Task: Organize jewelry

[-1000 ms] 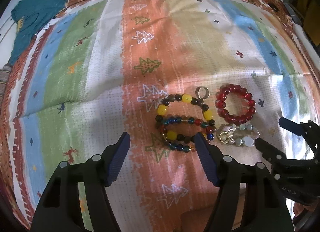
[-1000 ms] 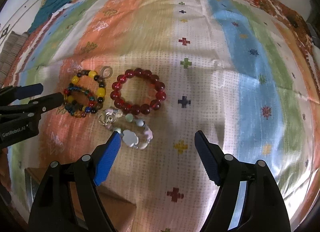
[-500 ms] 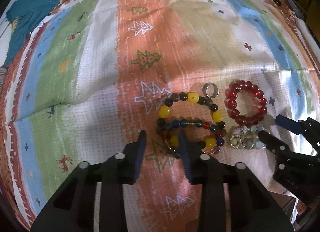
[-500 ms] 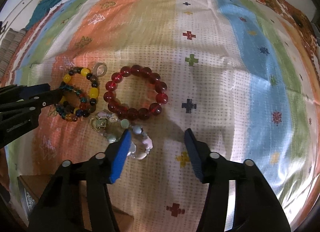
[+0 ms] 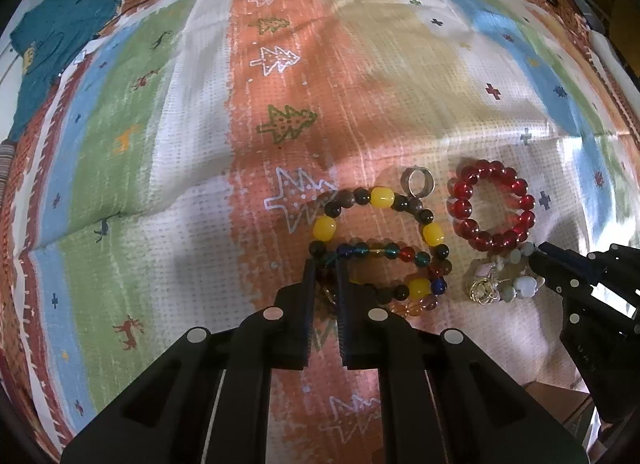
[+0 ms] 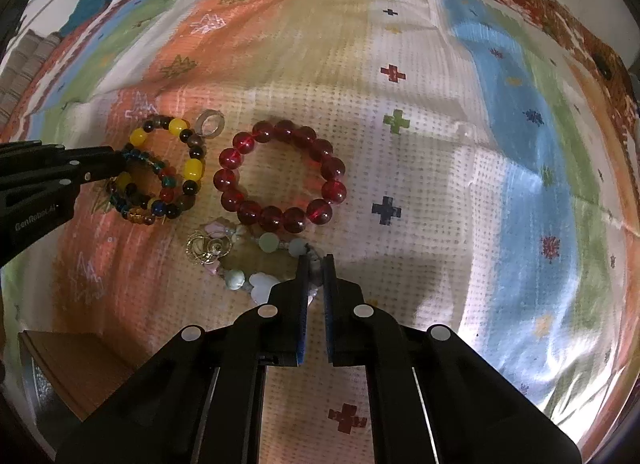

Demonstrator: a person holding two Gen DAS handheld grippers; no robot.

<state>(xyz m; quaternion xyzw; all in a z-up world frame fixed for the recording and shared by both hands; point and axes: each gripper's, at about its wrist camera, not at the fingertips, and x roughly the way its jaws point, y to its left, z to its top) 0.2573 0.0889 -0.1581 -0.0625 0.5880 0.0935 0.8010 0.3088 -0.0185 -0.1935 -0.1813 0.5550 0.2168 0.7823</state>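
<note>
On the striped blanket (image 5: 192, 192) with its tree and cross motifs, four pieces of jewelry are lying close together. At the left, the left hand-held gripper (image 5: 325, 276) is pinching the near-left edge of the multicoloured bead bracelet (image 5: 380, 252) — its fingers are drawn in tight around the small beads there, and the yellow-and-brown strand is looping out beyond the tips. A silver ring (image 5: 419, 181) is sitting just beyond that bracelet, touching its far beads. The red bead bracelet (image 6: 280, 176) is lying flat just to the right, untouched. Nearer the camera, the right hand-held gripper (image 6: 316, 264) is clenching the right end of the pastel charm bracelet (image 6: 240, 260) — the gold charm is resting at its left end. A teal garment (image 5: 60, 36) is lying at the blanket's far-left corner.
</note>
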